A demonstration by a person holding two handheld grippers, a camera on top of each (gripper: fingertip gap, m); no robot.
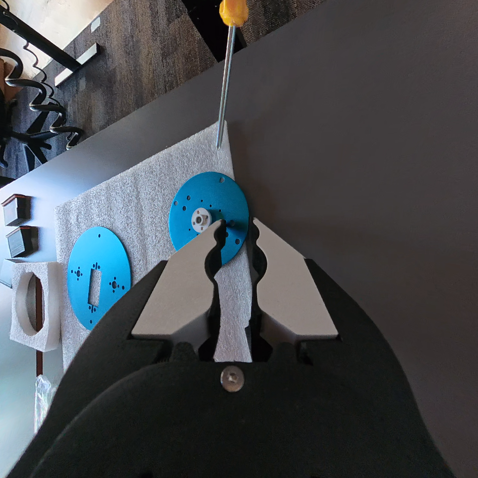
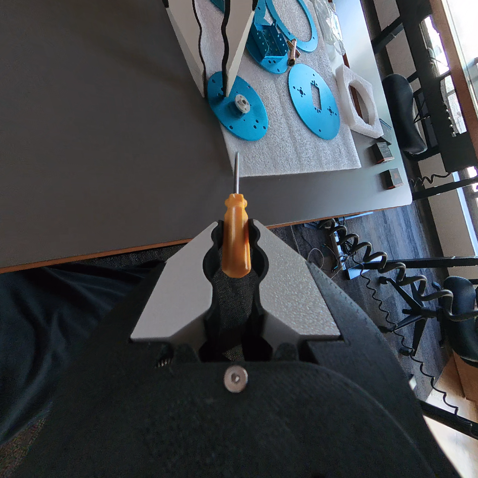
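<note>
My left gripper (image 1: pixel 238 222) is tilted down over a blue disc (image 1: pixel 196 191) with a white hub (image 1: pixel 201 219). Its jaws are slightly apart and straddle the disc's rim. One fingertip rests on the disc beside the hub, the other just off its edge. The disc lies on a white foam sheet (image 1: pixel 144 194). My right gripper (image 2: pixel 234 223) is shut on the orange handle of a screwdriver (image 2: pixel 235 238). The screwdriver's tip points at the foam's near corner, short of the disc (image 2: pixel 245 124). The left gripper (image 2: pixel 216 96) also shows in the right wrist view.
A second blue disc (image 2: pixel 305 98) with a rectangular hole, a blue bracket block (image 2: pixel 266 44) and a blue ring (image 2: pixel 307 33) lie on the foam. A foam block (image 2: pixel 362 103) and two black boxes (image 2: pixel 382 152) stand by the dark table's (image 2: pixel 103 129) edge. Chairs and coiled cables are on the floor beyond. About 15 cm separates my left fingertips from my right. To reach the blue bracket block (image 2: pixel 266 44) in a straight line is about 12 cm for my left fingers, about 25 cm for my right.
</note>
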